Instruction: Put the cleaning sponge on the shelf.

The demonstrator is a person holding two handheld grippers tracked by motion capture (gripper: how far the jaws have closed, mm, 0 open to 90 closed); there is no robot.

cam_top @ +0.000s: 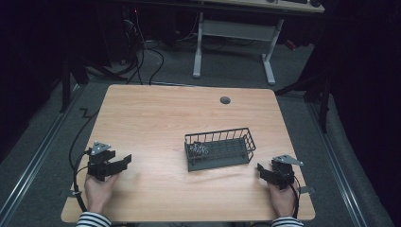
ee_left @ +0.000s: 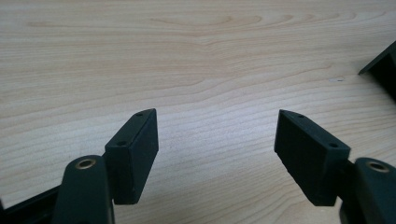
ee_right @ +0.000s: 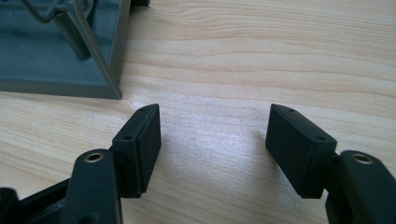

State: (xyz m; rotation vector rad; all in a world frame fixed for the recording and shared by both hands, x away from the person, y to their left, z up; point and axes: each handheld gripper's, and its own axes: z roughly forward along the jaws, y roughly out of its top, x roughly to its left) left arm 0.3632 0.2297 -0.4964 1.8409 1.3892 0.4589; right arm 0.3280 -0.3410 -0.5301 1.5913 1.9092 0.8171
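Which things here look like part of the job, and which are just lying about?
Likely in play:
wire basket
small metal pieces inside its left end
left gripper, open
right gripper, open

Just there:
grey grommet
cables on the floor

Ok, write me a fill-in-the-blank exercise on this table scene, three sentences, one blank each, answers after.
1. The wire basket stands on the wooden ____.
2. The left gripper and the right gripper both have their jaws ____, with nothing between them.
3. In the high view, the small shiny metal pieces lie at the ____ end of the basket.

Missing words: table; open; left
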